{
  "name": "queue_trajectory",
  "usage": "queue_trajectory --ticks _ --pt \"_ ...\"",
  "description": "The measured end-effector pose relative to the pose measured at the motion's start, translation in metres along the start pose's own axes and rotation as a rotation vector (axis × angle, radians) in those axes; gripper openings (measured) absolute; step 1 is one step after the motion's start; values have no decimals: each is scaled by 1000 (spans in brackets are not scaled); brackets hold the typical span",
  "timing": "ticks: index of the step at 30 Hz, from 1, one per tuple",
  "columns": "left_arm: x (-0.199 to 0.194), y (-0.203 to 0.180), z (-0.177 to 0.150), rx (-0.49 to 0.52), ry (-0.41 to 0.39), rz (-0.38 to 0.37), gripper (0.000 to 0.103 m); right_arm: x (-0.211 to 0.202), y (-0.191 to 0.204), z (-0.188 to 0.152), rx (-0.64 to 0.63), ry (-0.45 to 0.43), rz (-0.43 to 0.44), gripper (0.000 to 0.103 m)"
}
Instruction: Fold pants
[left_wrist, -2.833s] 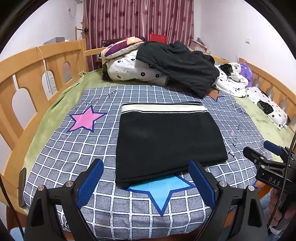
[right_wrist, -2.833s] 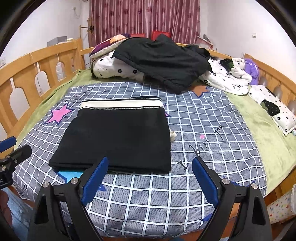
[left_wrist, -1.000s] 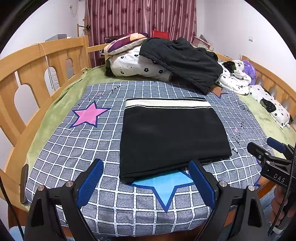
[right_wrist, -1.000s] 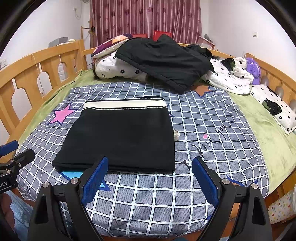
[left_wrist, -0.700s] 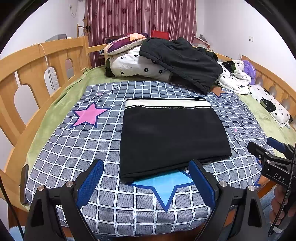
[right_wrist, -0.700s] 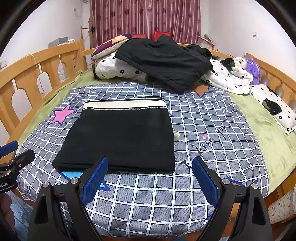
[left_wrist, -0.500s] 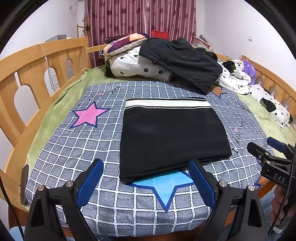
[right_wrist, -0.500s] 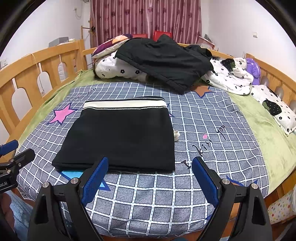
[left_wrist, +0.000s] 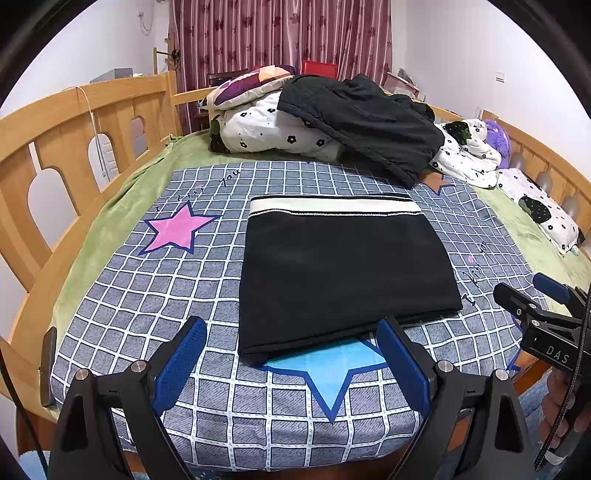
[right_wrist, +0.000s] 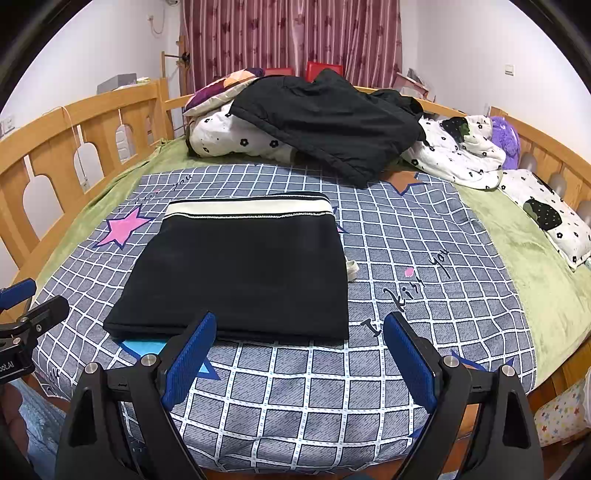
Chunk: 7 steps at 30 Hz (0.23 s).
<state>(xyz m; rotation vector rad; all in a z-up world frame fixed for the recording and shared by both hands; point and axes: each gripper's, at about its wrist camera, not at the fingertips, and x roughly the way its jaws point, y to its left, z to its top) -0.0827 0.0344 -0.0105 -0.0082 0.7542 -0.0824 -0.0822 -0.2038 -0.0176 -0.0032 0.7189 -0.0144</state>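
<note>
Black pants with a cream waistband lie folded into a flat rectangle on the checked blanket, waistband at the far side. They also show in the right wrist view. My left gripper is open and empty, just short of the pants' near edge. My right gripper is open and empty, over the blanket near the pants' near right corner. The right gripper also shows at the right edge of the left wrist view; the left one shows at the left edge of the right wrist view.
A heap of black clothing and floral bedding lies at the far end. More floral bedding and a pillow lie on the right. Wooden rails line the bed. A small white item sits by the pants' right edge.
Both grippers have drawn slightly back since 2.8 s ago and have held still over the last second. The pants have not moved.
</note>
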Motion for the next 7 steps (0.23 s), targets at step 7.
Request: queue_trajectory --ticks 7 --pt "1 1 1 2 4 -5 93 0 -1 0 7 -1 -2 91"
